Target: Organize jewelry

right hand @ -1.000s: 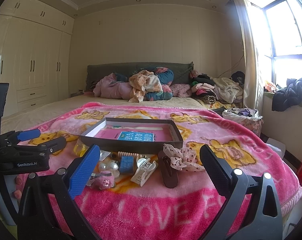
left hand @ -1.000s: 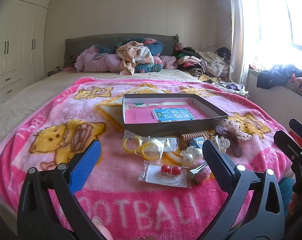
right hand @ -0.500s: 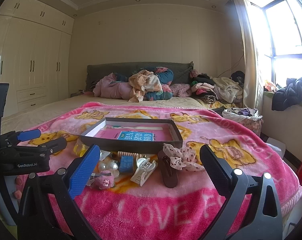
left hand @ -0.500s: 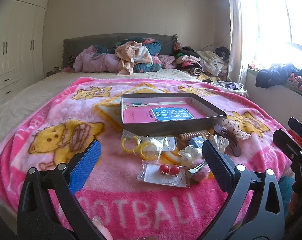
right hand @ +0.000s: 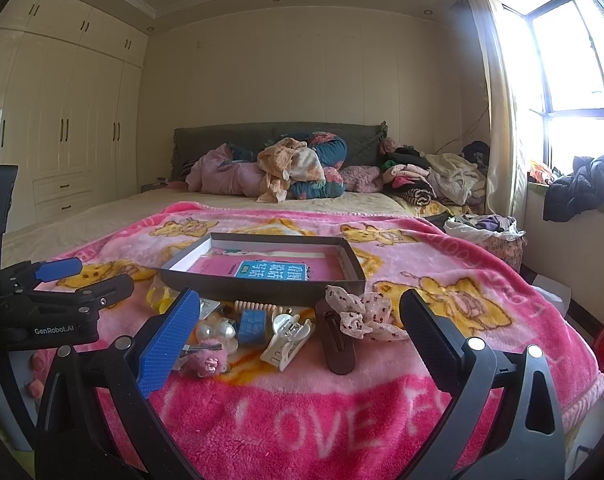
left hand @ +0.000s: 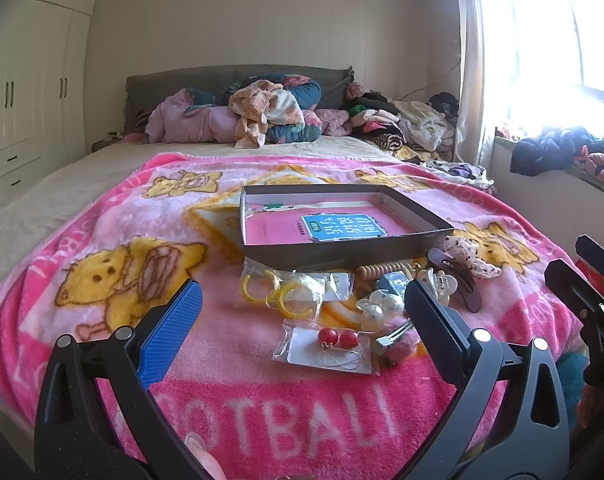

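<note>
I am holding both grippers spread and empty. The red earring card (left hand: pixel 329 347) is lying flat at centre frame, just ahead between the left gripper (left hand: pixel 302 320) fingers. The right gripper (right hand: pixel 300 330) is facing the white claw clip (right hand: pixel 287 338), so left is nearer.

It is a home bedroom: a bed (right hand: pixel 238 208) with piled clothes (right hand: pixel 294 172), a white wardrobe (right hand: pixel 62 120), a window (right hand: pixel 574 60).

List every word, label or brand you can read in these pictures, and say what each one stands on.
"GenRobot.AI": white print on the body of the left gripper, seen from the right wrist.
"OOTBALL": white letters on the pink blanket, left wrist view; the start is hidden.
"I LOVE F": white letters on the same blanket, right wrist view; cut off at the right.
Blue label on the pink book in the grey box: large Chinese characters, too blurred to read with confidence.
</note>
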A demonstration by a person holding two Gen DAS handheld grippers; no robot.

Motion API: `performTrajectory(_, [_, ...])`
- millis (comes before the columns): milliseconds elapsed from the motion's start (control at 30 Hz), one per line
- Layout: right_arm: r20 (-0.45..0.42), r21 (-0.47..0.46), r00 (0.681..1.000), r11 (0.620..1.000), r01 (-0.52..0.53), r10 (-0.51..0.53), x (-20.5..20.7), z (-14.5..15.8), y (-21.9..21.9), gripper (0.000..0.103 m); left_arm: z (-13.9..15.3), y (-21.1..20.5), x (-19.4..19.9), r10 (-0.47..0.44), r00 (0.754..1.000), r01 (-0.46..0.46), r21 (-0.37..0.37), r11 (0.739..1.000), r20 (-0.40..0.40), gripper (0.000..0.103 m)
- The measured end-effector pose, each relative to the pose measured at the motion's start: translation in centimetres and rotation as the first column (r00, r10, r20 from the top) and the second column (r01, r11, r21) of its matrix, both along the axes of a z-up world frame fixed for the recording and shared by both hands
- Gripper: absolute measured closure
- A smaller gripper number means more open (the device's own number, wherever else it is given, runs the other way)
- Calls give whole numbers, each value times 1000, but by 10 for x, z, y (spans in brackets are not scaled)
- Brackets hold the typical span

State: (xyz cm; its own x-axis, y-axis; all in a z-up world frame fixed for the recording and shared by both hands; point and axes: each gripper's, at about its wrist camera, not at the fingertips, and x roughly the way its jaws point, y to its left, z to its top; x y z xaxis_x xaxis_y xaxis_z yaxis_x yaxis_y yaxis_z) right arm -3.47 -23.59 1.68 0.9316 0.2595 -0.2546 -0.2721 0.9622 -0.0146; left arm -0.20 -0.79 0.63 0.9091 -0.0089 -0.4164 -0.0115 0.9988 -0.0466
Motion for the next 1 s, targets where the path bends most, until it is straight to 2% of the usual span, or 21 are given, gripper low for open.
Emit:
performTrajectory(200, [-10, -13, 1000, 1000, -2, 2, 4, -2, 2, 6, -3, 8, 3, 12, 1000, -13, -32, 999, -17, 10])
performTrajectory(500, [-87, -49, 996, 998, -32, 27, 29, -5, 14, 6, -15, 31, 16, 39, 997, -45, -90, 995, -65, 10])
performTrajectory(700, [-100, -82, 994, 995, -57, 48, 42, -5, 24, 6, -24, 41, 28, 51, 991, -63, -98, 993, -122, 10])
performTrajectory(1000, [-145, -90, 989, 994, -53, 40, 67, -5, 24, 6, -30, 44, 51, 41, 987, -54, -81, 995, -153, 10])
